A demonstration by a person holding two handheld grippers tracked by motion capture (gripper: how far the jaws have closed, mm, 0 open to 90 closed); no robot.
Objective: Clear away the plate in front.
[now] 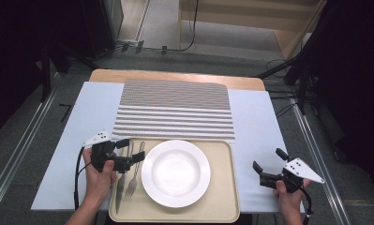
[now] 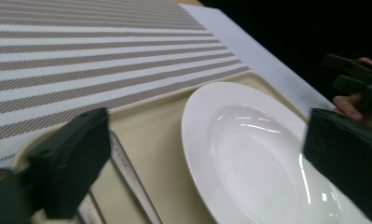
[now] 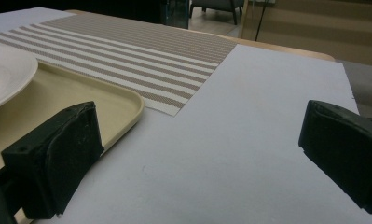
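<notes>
A white plate lies in a beige tray near the table's front edge. Left of the plate, a fork and a knife lie side by side in the tray. My left gripper hovers over the upper ends of their handles with its jaws wide open and nothing gripped. In the left gripper view the plate and a cutlery handle lie below the jaws. My right gripper stands open and empty over the white sheet, right of the tray.
A brown-and-white striped placemat lies beyond the tray on a white sheet that covers the wooden table. Cables and dark stands sit on the floor around the table. In the right gripper view, bare white sheet stretches ahead.
</notes>
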